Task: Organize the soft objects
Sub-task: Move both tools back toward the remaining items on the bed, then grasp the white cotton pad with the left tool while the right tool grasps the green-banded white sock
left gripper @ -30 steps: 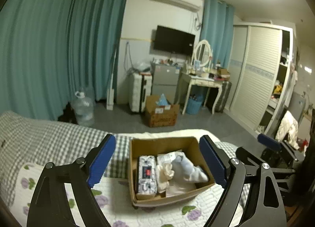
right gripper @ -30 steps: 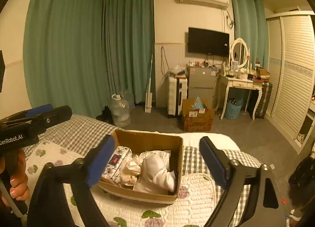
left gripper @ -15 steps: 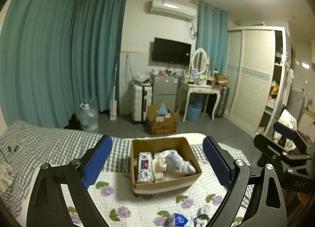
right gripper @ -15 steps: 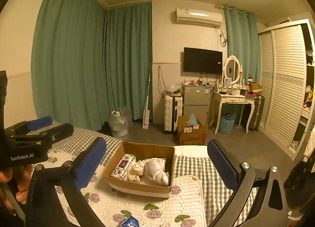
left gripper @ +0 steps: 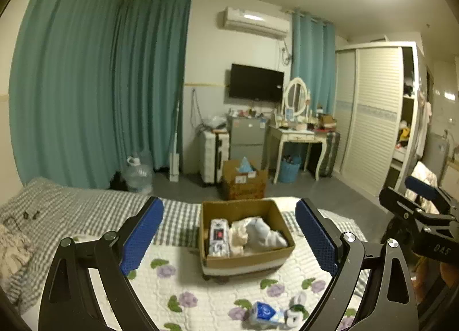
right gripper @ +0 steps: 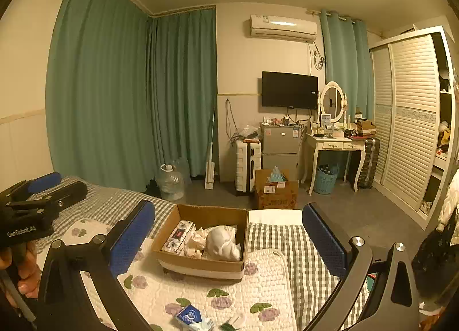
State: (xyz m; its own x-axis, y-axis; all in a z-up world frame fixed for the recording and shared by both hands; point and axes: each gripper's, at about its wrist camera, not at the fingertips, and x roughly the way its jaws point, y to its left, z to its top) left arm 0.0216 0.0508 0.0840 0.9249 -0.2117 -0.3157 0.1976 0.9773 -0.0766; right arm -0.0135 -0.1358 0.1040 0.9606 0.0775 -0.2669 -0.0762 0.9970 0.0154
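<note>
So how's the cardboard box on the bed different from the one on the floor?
The box on the bed is shallow, wide, plain-sided and holds soft items. The box on the floor is taller, darker, carries a white label, and something teal pokes from its top. Both are brown cardboard, open-topped.

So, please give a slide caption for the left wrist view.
Open left gripper facing a cardboard box of soft items on the floral quilt.

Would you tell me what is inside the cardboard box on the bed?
The box holds a patterned tissue pack, a crumpled cream cloth and a white plush. Whatever lies beneath them is covered.
</note>
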